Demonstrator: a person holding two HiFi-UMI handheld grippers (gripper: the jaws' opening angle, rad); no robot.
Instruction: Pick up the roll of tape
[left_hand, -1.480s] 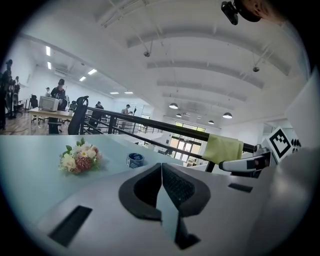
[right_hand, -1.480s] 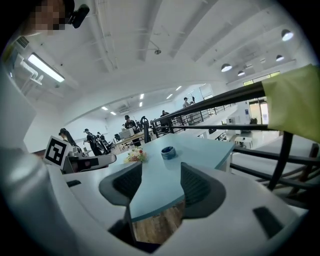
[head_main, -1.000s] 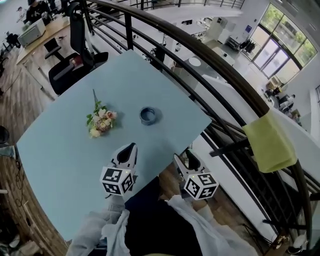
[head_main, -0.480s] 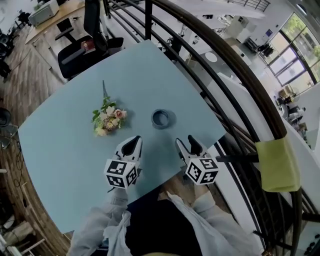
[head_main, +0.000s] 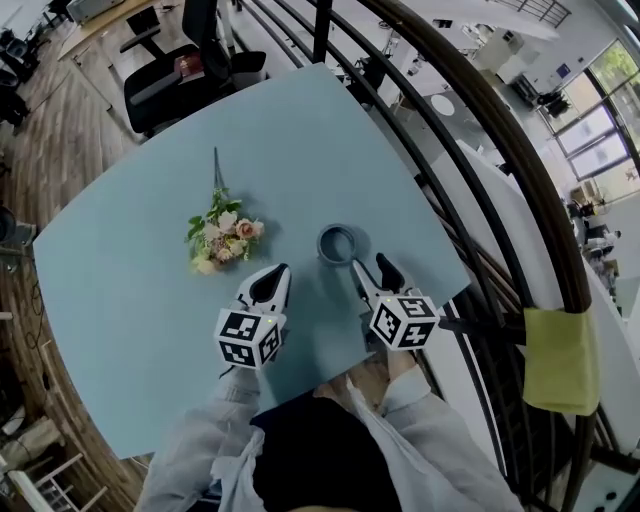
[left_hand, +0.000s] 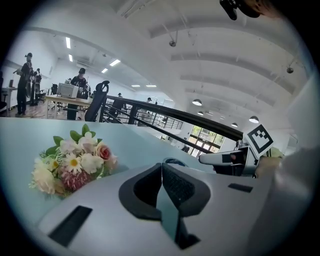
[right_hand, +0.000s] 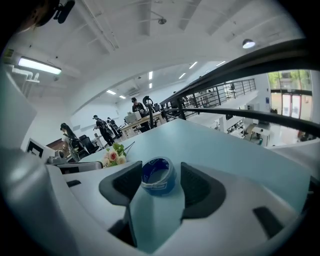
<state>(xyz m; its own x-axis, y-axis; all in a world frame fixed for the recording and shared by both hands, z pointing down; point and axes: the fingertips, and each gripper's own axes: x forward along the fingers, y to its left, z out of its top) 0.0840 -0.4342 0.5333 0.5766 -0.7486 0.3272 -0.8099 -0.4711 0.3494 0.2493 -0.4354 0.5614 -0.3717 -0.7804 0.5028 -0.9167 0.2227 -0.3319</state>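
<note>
Before right gripper, tape roll

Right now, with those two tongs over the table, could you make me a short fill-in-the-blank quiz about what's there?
1. The roll of tape lies flat on a table whose colour is light ___.
2. The right tongs are ___, with the roll just ahead of them.
3. The left tongs are ___ and hold nothing.
4. The small bunch to the left of the tape is made of ___.

Missing words: blue; open; shut; flowers.
</note>
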